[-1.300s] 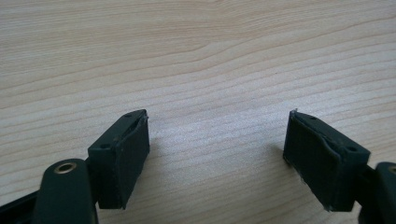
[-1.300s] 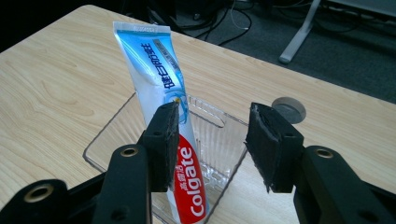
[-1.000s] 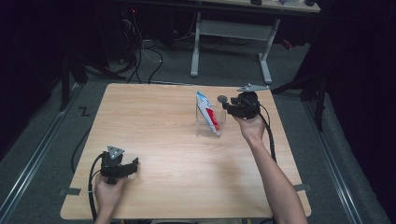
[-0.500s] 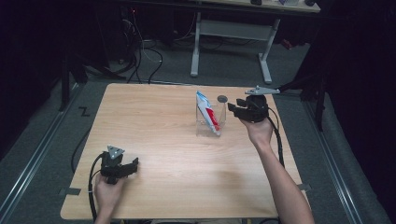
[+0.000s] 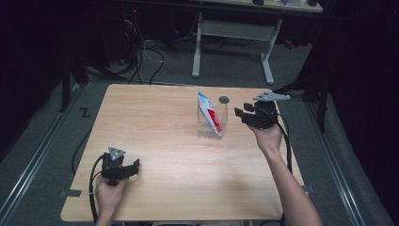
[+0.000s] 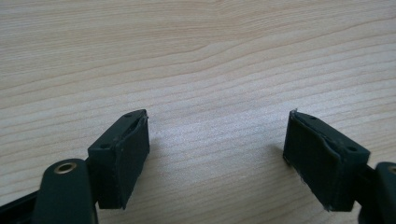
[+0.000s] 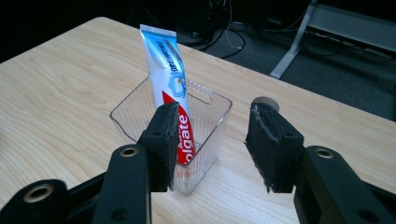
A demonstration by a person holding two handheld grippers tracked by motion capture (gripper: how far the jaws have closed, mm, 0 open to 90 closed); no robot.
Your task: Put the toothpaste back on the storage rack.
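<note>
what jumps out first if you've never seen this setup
A red, white and blue toothpaste tube stands tilted in a clear plastic bin at the far middle of the wooden table. The right gripper hovers open beside the bin; the left gripper sits open near the front left corner.

toothpaste tube (image 7: pixel 172 88): 1 | clear bin (image 7: pixel 212 116): 1 | round disc (image 5: pixel 224 99): 1 | table (image 5: pixel 155 122): 1

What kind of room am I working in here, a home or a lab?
Likely a lab or recording studio: a bare wooden table in a dark room, cables on the floor, and a white-legged workbench behind.
</note>
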